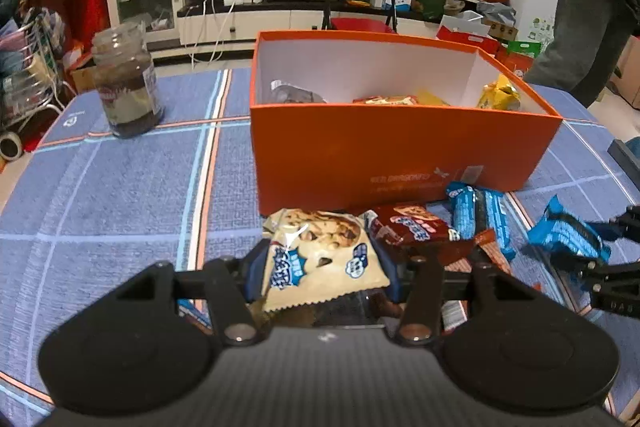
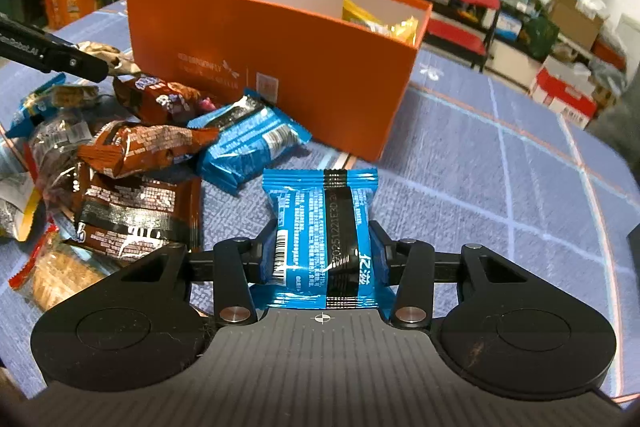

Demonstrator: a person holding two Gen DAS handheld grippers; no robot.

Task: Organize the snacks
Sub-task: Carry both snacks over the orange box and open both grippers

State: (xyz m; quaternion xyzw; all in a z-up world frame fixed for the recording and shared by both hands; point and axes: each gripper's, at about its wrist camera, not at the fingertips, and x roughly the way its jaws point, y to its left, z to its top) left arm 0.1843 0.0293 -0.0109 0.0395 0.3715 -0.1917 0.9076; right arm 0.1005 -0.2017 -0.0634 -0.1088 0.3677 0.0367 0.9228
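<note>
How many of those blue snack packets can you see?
3 clear ones: one blue packet held in the right tongs, and two blue packets stacked beside the orange box. More blue edges in the left pile may be others.

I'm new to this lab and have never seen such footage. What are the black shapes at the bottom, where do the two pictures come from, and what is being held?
No robot: a person holds a two-finger gripper in each hand, with a camera on each looking along the fingers. The black shapes are those grippers. The left gripper is shut on a cream cookie packet. The right gripper is shut on a blue snack packet. Ahead on the blue checked tablecloth stands an open orange box already holding some snacks, with loose brown and blue packets beside it.
</note>
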